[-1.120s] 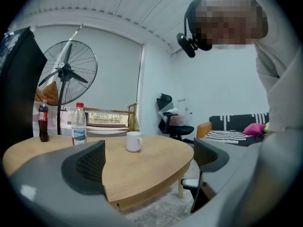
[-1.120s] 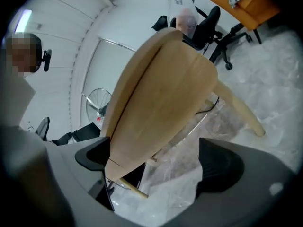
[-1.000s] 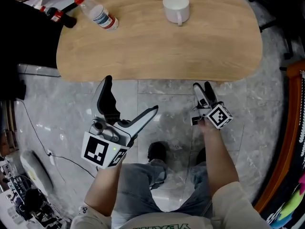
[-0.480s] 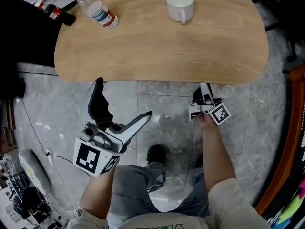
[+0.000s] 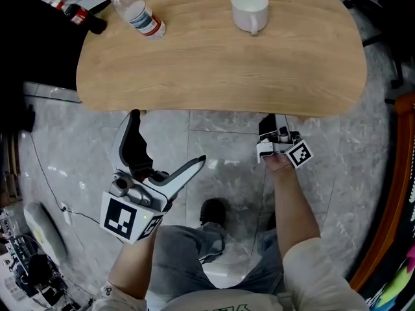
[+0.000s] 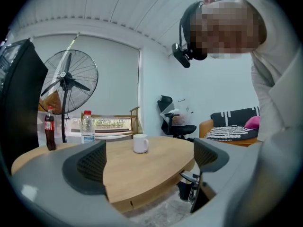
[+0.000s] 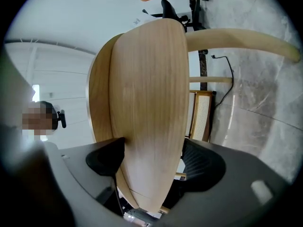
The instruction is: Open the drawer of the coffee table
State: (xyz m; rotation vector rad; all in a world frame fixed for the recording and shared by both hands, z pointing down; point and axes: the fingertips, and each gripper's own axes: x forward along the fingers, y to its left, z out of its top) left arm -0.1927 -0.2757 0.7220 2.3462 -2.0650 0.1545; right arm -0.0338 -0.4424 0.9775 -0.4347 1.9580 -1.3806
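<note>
The oval wooden coffee table [image 5: 214, 63] fills the top of the head view. Its thick front edge, where the drawer front [image 6: 142, 196] shows a seam, faces me. My right gripper [image 5: 272, 120] is rolled on its side at that front edge, right of the middle. In the right gripper view its jaws [image 7: 154, 150] have just been closing. The wooden edge [image 7: 151, 126] lies between them, and both pads touch it. My left gripper [image 5: 167, 138] hangs open over the floor, short of the table, with nothing between its fingers [image 6: 92, 164].
A white mug [image 5: 249, 8], a water bottle [image 5: 136, 11] and a cola bottle [image 5: 81, 18] stand on the tabletop. My legs and a shoe [image 5: 213, 209] are below, on the grey tile floor. A cable [image 5: 45, 180] runs at the left. A fan [image 6: 66, 82] and an office chair [image 6: 173, 122] stand beyond the table.
The right gripper has moved up to the table's front edge, rolled over, and narrowed its jaws around the wood. The left gripper has drifted slightly down and left.
</note>
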